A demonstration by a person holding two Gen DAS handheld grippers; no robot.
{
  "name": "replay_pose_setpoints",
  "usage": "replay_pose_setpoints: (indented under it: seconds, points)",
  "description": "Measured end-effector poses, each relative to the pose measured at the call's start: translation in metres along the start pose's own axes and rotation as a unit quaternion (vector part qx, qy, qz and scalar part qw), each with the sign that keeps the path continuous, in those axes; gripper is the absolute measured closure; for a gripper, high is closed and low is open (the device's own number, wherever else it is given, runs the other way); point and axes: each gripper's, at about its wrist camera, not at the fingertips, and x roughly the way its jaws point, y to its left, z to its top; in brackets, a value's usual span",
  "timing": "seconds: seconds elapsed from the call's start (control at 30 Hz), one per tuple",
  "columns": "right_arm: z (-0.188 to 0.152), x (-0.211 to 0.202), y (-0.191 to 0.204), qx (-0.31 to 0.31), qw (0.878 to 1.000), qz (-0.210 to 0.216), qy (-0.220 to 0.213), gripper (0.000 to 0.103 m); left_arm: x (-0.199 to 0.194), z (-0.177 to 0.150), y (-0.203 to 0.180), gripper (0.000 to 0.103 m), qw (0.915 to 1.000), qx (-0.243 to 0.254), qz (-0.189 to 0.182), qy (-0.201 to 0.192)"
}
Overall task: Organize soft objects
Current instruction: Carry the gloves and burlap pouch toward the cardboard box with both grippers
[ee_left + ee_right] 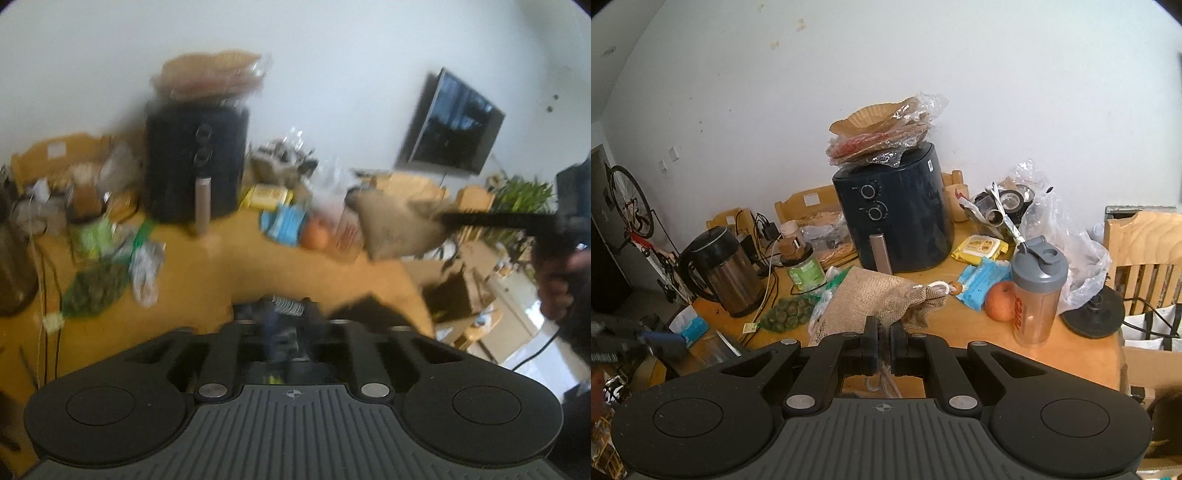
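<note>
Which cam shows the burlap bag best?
Right wrist: the burlap bag is sharp and close, its neck pinched in the right gripper. Left wrist shows it blurred, off to the right, hanging from that gripper.

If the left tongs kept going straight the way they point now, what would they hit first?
Probably bare tabletop, in front of the black air fryer; the blur leaves depth unclear.

Home dining area, air fryer (895,210), kettle (718,273), wall television (452,123)

Black air fryer (897,210) on table (1082,354); kettle (720,271), shaker bottle (1036,291), apple (999,301).
</note>
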Motion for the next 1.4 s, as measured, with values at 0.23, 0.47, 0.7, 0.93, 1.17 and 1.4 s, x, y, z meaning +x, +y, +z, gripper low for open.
replay_pose_setpoints:
  seconds: [0.23,0.47,0.7,0.93,1.17,1.4]
  points:
    - [-0.011,-0.014,0.007,0.003,1.000,-0.012,0.003,0.095,-0.006,-0.023,0.004,0.059,0.9989,-0.046,0.011,-0.004]
    - [-0.025,-0.017,0.021,-0.070,0.995,-0.068,0.025,0.095,-0.014,-0.038,0.006,0.059,0.9967,-0.078,0.021,-0.005]
    - [-0.040,-0.002,0.059,-0.214,0.967,-0.111,0.083,0.094,-0.021,-0.043,0.002,0.059,0.9968,-0.075,0.025,-0.009]
    - [-0.052,0.008,0.089,-0.316,0.927,-0.128,0.155,0.094,-0.027,-0.052,-0.001,0.059,0.9964,-0.079,0.026,-0.014]
    - [-0.062,0.030,0.127,-0.381,0.903,-0.083,0.180,0.093,-0.033,-0.058,-0.008,0.059,0.9946,-0.094,0.037,-0.021]
    - [-0.058,0.047,0.122,-0.335,0.928,-0.056,0.155,0.094,-0.042,-0.064,-0.015,0.059,0.9908,-0.117,0.061,-0.029]
